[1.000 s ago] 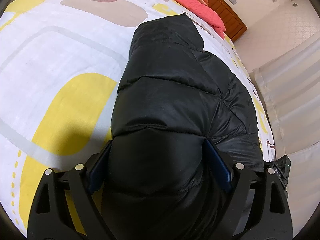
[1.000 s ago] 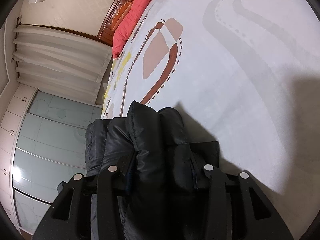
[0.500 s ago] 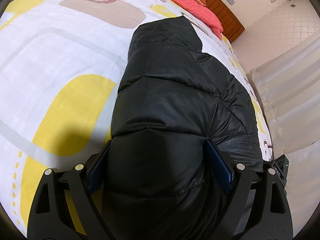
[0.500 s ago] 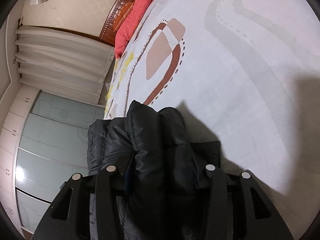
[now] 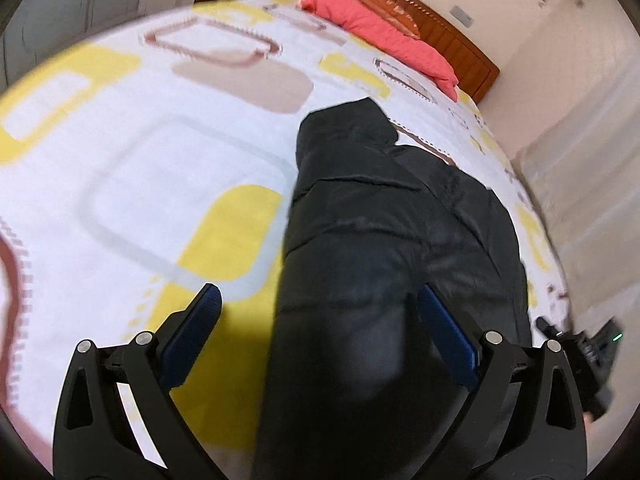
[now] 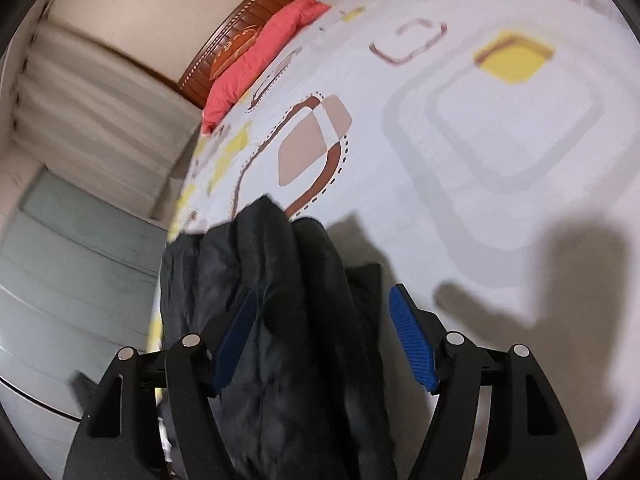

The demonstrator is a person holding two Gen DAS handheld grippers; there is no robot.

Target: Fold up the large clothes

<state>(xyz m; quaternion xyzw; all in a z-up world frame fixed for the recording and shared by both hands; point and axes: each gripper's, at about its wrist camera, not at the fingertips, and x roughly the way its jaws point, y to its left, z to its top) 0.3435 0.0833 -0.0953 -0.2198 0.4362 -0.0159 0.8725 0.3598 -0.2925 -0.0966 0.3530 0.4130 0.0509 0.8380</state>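
Black puffer jacket (image 5: 384, 264) lies folded lengthwise on the bed (image 5: 132, 168), near its curtain-side edge, hood end toward the red pillow (image 5: 380, 28). Left tool (image 5: 316, 336) spread wide, pads clear of the jacket fabric between them. Right tool (image 6: 324, 340) also spread apart, straddling the jacket's (image 6: 276, 320) bunched end, gripping nothing. Wooden headboard (image 6: 256, 12) beyond the pillow.

Jacket (image 5: 384, 248): lies lengthwise on the bed (image 5: 132, 168), near its right edge.
Pillow (image 5: 384, 36): at the far end, against the headboard (image 5: 436, 32).
Left claw (image 5: 316, 320): over the jacket's near end.
Right claw (image 6: 324, 320): straddles the jacket's bunched folds.
Curtain (image 6: 100, 120): beyond the bed's edge.
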